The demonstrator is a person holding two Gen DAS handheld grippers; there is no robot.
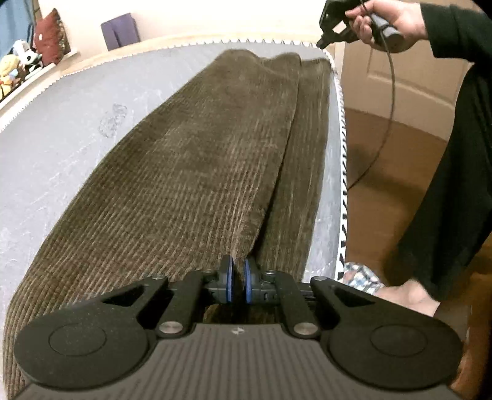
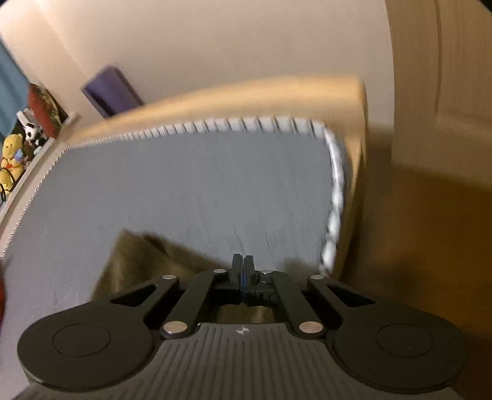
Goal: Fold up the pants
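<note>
Left wrist view looks along a grey mattress [image 1: 55, 147] with a zigzag-patterned border, and on it lie the brown corduroy pants [image 1: 190, 172], stretched out long. Their long axis runs straight away from the camera toward the far end of the mattress, and one leg lies folded over the other, its edge making a long line down the cloth. The pants sit close to the mattress's right-hand edge, with only a thin grey strip showing there; to their left the grey surface is broad and bare. Past that right edge the brown floor [image 1: 393, 172] drops away, where the person's dark-clothed leg and a foot stand.

At the near end, the left gripper [image 1: 238, 270] has its blue-padded fingers pinched almost together on a ridge of the corduroy.

High at the top right, a hand [image 1: 384, 21] holds the right gripper [image 1: 333, 23] above the far corner of the mattress, a thin cable hanging down from it. From the right wrist view, which is smeared by blur, the right gripper [image 2: 243, 267] has its fingers pressed fully together with nothing between them, over bare grey mattress [image 2: 184, 190] with the end of the pants [image 2: 138, 264] just below.
</note>
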